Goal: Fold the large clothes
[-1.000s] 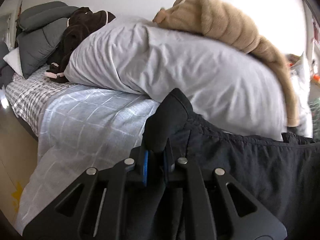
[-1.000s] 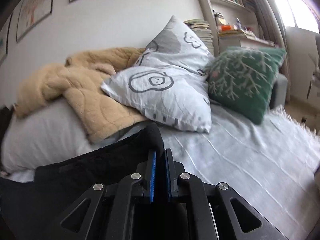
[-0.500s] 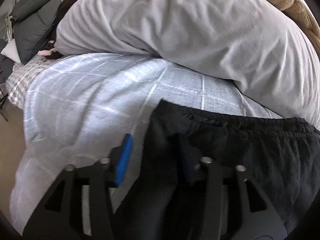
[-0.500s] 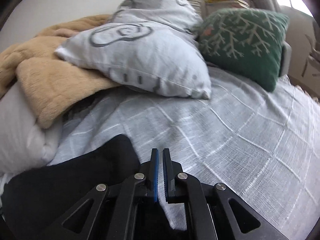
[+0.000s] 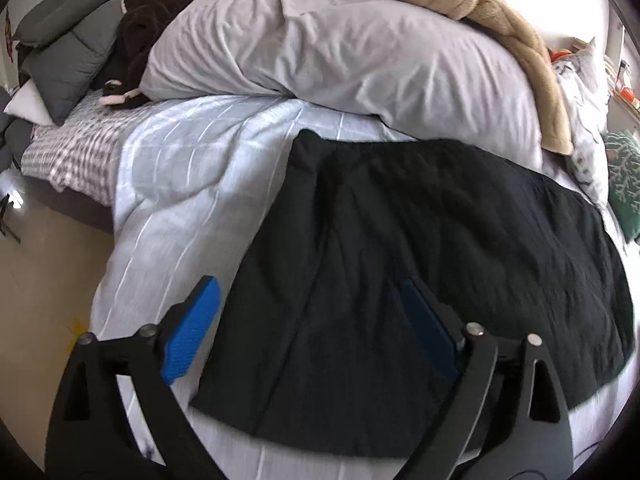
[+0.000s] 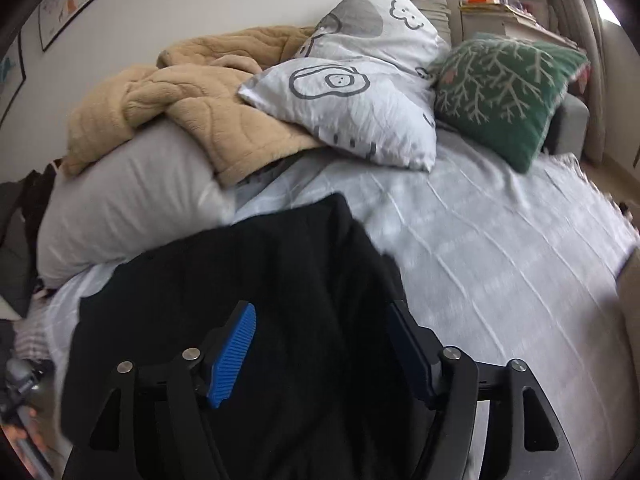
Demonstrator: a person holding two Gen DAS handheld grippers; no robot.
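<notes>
Black garment (image 5: 440,248) lies flat on the bedspread (image 5: 180,184) — left gripper (image 5: 308,320) and right gripper (image 6: 320,344) fingers opening wide, gripping nothing; open bedspread to its right.

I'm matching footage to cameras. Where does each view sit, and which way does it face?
Left wrist: on the left gripper, angled down at the black garment and grey duvet; its opening jaws show, nothing gripped.
Right wrist: on the right gripper, facing the printed pillow and green cushion; its opening jaws show.
Shared: garment, duvet, tan blanket.

Cluttered bed (image 5: 168,168), white wall (image 6: 180,4)
</notes>
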